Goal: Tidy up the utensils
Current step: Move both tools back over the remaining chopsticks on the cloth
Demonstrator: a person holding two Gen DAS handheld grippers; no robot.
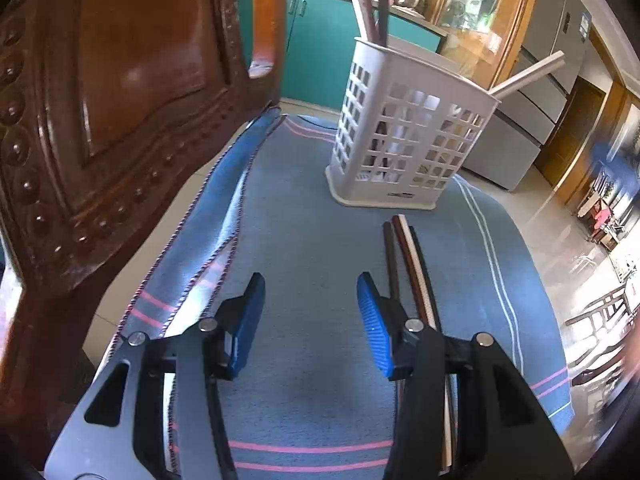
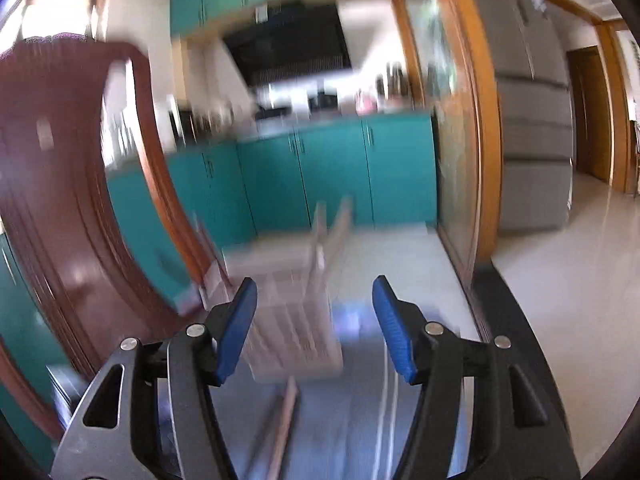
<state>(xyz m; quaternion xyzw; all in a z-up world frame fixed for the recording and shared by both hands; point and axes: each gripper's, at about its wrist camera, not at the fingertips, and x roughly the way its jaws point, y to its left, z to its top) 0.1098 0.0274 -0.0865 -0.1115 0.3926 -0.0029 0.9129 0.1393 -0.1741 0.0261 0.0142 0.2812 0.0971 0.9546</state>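
Observation:
A white slotted utensil basket (image 1: 404, 136) stands on a blue striped cloth (image 1: 304, 240). Several chopsticks (image 1: 368, 8) stick up out of it, and a pale one (image 1: 528, 74) leans out to the right. More dark and pale chopsticks (image 1: 408, 264) lie on the cloth, just right of my left gripper's right finger. My left gripper (image 1: 310, 280) is open over bare cloth with nothing between its pads. In the blurred right wrist view, my right gripper (image 2: 315, 282) is open and empty, with the basket (image 2: 292, 332) ahead of it and the lying chopsticks (image 2: 286, 412) below.
A carved brown wooden chair back (image 1: 120, 100) rises close on the left, also seen as the chair (image 2: 60, 180) in the right wrist view. Teal cabinets (image 2: 332, 168) and a grey fridge (image 1: 552, 60) stand behind. The cloth's edge drops to pale floor tiles (image 1: 560, 220) on the right.

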